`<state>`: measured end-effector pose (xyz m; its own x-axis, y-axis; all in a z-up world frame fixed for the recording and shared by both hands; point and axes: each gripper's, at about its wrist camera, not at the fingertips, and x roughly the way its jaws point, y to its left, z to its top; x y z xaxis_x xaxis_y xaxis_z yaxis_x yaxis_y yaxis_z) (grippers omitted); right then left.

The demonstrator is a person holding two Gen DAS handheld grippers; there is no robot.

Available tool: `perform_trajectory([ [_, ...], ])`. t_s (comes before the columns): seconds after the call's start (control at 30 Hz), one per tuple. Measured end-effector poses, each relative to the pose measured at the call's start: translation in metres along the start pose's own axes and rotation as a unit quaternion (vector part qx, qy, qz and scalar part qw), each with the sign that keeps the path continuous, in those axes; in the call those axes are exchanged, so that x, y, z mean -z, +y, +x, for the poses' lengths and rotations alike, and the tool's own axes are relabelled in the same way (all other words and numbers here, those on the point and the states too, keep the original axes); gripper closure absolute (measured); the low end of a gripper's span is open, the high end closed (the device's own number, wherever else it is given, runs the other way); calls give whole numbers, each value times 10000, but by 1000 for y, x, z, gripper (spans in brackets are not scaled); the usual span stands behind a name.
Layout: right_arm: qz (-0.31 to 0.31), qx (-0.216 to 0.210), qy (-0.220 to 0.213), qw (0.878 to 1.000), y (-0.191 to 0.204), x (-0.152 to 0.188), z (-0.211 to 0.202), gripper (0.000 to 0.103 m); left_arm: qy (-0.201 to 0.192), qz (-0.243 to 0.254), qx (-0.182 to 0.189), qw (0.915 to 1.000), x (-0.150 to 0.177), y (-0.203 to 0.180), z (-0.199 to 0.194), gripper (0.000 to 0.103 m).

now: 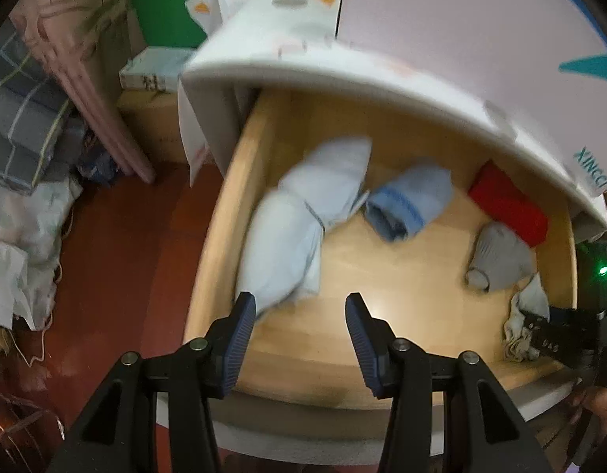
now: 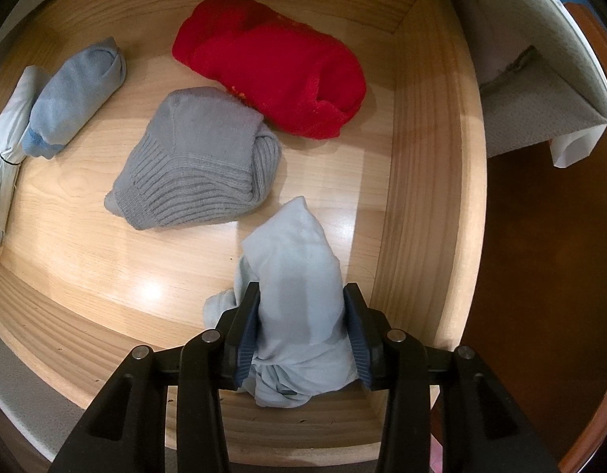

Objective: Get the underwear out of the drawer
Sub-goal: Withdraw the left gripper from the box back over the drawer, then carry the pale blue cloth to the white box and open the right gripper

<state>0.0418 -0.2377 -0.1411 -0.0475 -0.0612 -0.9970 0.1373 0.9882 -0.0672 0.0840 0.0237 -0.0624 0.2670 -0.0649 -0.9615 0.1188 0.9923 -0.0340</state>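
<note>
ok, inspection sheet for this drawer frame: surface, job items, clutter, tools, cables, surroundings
Surface: open wooden drawer, bare light-wood floor, glare patches.
Job's things: pale blue garment clamped in the right tool, near the drawer's front right corner.
Clutter: red bundle, grey ribbed bundle, blue roll, long pale tied bundle, all lying on the drawer floor.
Grippers: left tool open and empty, above the drawer's front edge; right tool shut on the garment.
Cables: nothing seen inside the drawer.
Surroundings: white patterned cloth overhanging the drawer's back; red-brown floor; piled fabrics to the left.
</note>
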Motion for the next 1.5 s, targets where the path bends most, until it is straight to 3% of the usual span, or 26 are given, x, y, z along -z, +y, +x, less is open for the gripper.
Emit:
perform_trajectory([
  [0.23, 114, -144, -69, 9998, -2, 0, -1, 70, -260, 170, -335, 9990, 3, -7, -4, 54],
  [0.33, 207, -276, -157, 9993, -3, 1, -4, 71, -574, 260, -492, 9968, 4, -14, -11, 54],
  [0.7, 263, -629, -649, 9956, 3, 5, -40, 72, -664, 248, -376, 9968, 3, -13, -13, 54],
  [1.13, -140, -963, -1335, 9863, -16, 27, -152, 72, -614, -34, -210, 9979, 1, -1, -10, 54],
  [1.33, -312, -1123, -1837, 9760, -25, 21, -229, 72, -625, -45, -210, 9978, 3, -2, -11, 54],
  [1.5, -267, -1060, -2374, 9652, -24, -5, -285, 72, -639, -73, -189, 9977, 4, 1, -12, 54],
])
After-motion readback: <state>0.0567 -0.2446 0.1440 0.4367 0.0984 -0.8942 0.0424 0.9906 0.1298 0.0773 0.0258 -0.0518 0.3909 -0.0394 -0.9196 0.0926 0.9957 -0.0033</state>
